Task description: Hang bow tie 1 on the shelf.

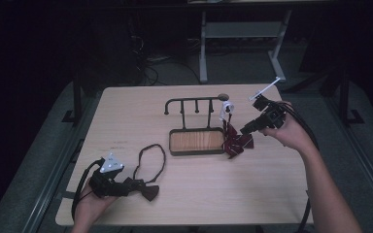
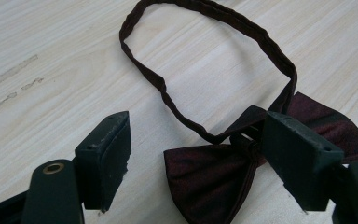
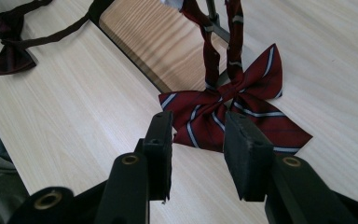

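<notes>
Striped bow tie (image 3: 233, 109) on pale wood table (image 1: 272, 184), dark room, both grippers' jaws apart, empty.

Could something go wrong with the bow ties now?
Maybe. The striped bow tie hangs by its strap from the rack and its bow rests on the table; the open right gripper could tug it off. The left gripper is open around the dark bow tie, which may slide or bunch when pinched.

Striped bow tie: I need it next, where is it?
The striped bow tie lies on the table right of the wooden tray, its strap hooked on the rack.
</notes>
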Demonstrator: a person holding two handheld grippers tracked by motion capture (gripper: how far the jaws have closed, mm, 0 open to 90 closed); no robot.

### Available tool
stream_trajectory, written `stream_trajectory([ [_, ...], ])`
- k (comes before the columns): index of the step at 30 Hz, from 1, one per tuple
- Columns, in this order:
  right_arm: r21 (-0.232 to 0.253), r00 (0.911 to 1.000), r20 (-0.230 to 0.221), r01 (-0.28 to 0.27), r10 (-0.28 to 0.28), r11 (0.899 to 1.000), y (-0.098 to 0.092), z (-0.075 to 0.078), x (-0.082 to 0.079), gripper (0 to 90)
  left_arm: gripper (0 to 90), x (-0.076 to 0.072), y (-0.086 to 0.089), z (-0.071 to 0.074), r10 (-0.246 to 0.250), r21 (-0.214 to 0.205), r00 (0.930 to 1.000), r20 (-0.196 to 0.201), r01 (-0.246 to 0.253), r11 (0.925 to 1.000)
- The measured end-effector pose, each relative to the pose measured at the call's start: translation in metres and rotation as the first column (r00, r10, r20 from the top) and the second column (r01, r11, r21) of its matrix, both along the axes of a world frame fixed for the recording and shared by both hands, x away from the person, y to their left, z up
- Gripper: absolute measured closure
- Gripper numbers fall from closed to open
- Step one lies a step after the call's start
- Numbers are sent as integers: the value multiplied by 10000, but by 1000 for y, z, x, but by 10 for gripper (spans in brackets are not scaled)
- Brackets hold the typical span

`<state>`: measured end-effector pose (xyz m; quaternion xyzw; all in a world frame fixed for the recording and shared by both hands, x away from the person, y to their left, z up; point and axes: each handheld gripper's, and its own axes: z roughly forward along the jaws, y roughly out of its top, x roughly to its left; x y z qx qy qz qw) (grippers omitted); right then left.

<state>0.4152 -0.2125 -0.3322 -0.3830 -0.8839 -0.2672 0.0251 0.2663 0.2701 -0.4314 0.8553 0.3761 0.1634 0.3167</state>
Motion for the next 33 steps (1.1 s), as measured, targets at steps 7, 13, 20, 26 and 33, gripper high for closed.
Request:
stream_trajectory([
  [7, 133, 9999, -75, -67, 68, 9999, -3, -10, -5, 591, 249, 2, 1, -2, 5, -58, 10000, -71, -5, 10000],
  [13, 196, 9998, -199, -26, 30, 9998, -6, -22, -10, 552, 250, 2, 1, -1, -26, -47, 10000, -50, 25, 10000],
  [20, 293, 9997, -229, 2, 5, 9996, -9, -31, -18, 518, 250, 2, 1, -1, -21, -44, 10000, -42, 20, 10000],
  [26, 385, 9998, -147, -130, 135, 9992, -10, -39, -30, 506, 250, 3, 1, -1, -27, -47, 10000, -40, 26, 10000],
  [33, 374, 9998, -126, -150, 155, 9992, -16, -50, -43, 488, 250, 3, -1, 0, -85, 17, 10000, -40, 85, 10000],
])
